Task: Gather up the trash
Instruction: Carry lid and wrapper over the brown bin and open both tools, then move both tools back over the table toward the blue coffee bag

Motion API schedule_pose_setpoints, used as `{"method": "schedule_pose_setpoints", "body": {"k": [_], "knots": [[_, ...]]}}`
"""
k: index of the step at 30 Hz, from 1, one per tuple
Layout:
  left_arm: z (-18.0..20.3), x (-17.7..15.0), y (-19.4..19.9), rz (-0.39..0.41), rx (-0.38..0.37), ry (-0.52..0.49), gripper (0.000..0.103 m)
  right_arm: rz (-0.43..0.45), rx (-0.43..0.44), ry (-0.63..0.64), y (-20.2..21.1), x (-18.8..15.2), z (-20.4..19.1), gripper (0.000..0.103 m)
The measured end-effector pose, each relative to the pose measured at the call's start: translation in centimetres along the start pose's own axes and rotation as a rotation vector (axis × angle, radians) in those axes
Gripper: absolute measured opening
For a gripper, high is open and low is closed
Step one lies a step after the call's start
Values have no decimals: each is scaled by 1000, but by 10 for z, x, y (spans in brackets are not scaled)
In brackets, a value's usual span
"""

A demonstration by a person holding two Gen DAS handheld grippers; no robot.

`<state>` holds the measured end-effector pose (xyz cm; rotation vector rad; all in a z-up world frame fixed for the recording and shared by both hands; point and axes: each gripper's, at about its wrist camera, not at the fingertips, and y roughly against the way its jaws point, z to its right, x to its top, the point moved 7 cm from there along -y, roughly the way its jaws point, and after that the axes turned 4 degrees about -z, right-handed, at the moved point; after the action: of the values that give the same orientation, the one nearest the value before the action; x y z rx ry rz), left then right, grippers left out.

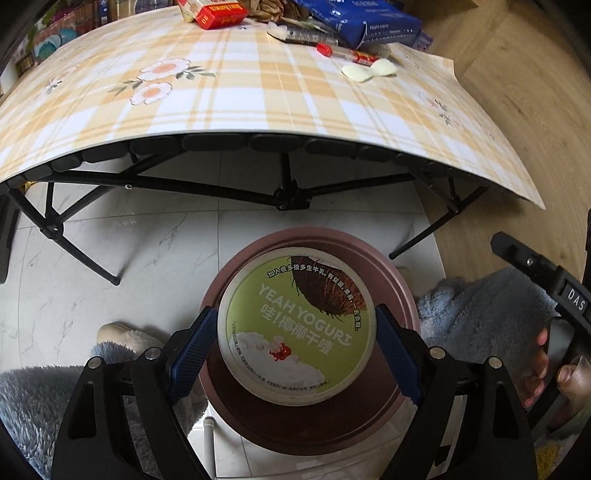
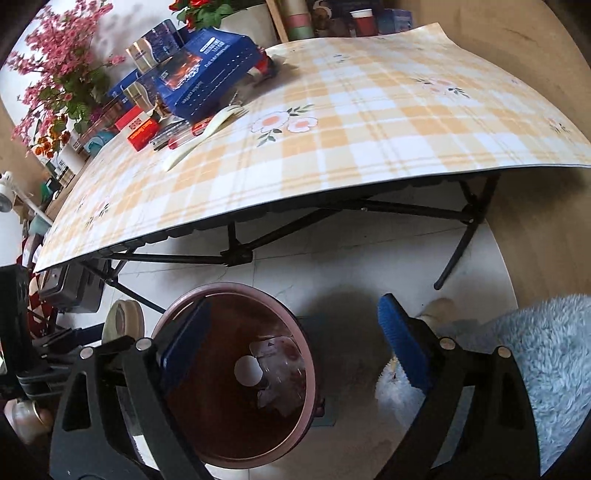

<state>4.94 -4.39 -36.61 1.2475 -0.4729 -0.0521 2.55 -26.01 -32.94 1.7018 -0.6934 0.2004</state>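
Note:
My left gripper [image 1: 295, 310] is shut on a round yogurt tub [image 1: 295, 325] with a green "YEAH YOGURT" lid; both blue pads [image 1: 195, 339] press on its rim. The tub hangs right over a brown-pink trash bin [image 1: 399, 284] on the floor. My right gripper [image 2: 291, 306] stands open and holds nothing, above and just right of the same bin [image 2: 236, 287]. A crumpled clear wrapper [image 2: 280, 373] and a white round piece lie inside it. On the table lie a pale plastic spoon [image 1: 369, 70] [image 2: 199, 136] and a red-capped tube [image 1: 347, 53].
A folding table with a yellow plaid cloth [image 1: 258, 92] [image 2: 369, 129] and black legs [image 1: 288, 192] stands over the bin. Blue packs [image 2: 210, 70], a red box [image 1: 221, 14] and flowers [image 2: 55, 74] crowd its far side. Blue fluffy fabric [image 1: 480, 310] [image 2: 546, 350] flanks the bin; a tape roll [image 2: 122, 321] lies left.

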Motion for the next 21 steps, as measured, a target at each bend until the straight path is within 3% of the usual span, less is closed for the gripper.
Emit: {"method": "schedule_pose_setpoints", "body": {"k": [6, 15, 21], "knots": [[2, 1, 1, 1, -12, 3, 85, 3, 1, 5, 1, 0, 0, 93], [-8, 11, 27, 110, -46, 80, 92, 12, 14, 10, 3, 1, -3, 95], [-13, 19, 59, 258, -49, 113, 93, 29, 21, 15, 6, 3, -6, 95]]}}
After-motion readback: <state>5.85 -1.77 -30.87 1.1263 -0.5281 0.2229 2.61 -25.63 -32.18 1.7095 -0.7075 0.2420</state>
